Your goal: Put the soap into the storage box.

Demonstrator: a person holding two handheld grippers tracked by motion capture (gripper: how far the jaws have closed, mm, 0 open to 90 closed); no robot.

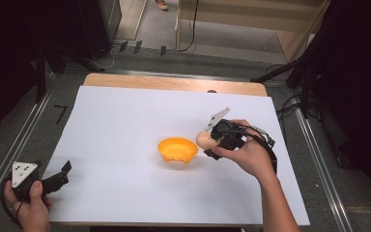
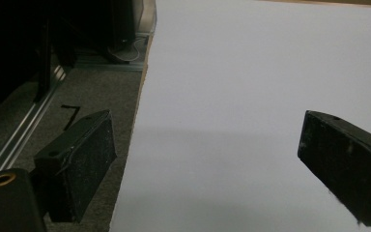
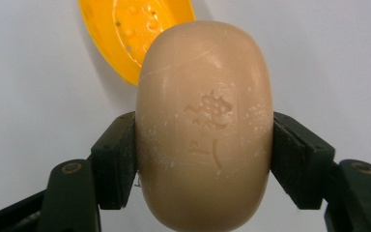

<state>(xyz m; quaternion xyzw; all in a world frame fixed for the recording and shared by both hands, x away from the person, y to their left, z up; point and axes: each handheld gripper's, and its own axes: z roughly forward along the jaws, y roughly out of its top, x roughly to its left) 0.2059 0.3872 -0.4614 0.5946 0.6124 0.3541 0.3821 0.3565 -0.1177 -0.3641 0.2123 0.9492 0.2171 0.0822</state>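
- Nearest the camera in the high view, the left gripper (image 1: 58,180) rests at the worktop's near left corner, its jaws spread wide with nothing between them; it takes no part in the work for now.
- Farther in, the right gripper (image 1: 211,143) is clamped on a tan oval soap bar (image 3: 205,121), one pad pressing each long side, and holds it clear of the sheet just right of the orange dish (image 1: 177,149).
- Judging by this, the pick-up is done; carrying the bar over the perforated dish, lowering it and letting go are left, and the dish holds nothing yet.
- White sheet (image 1: 125,125) covers nearly the whole worktop, a strip of wood showing at the far edge.
- Beyond lie grey carpet, metal rails, dark stands and trailing cables.
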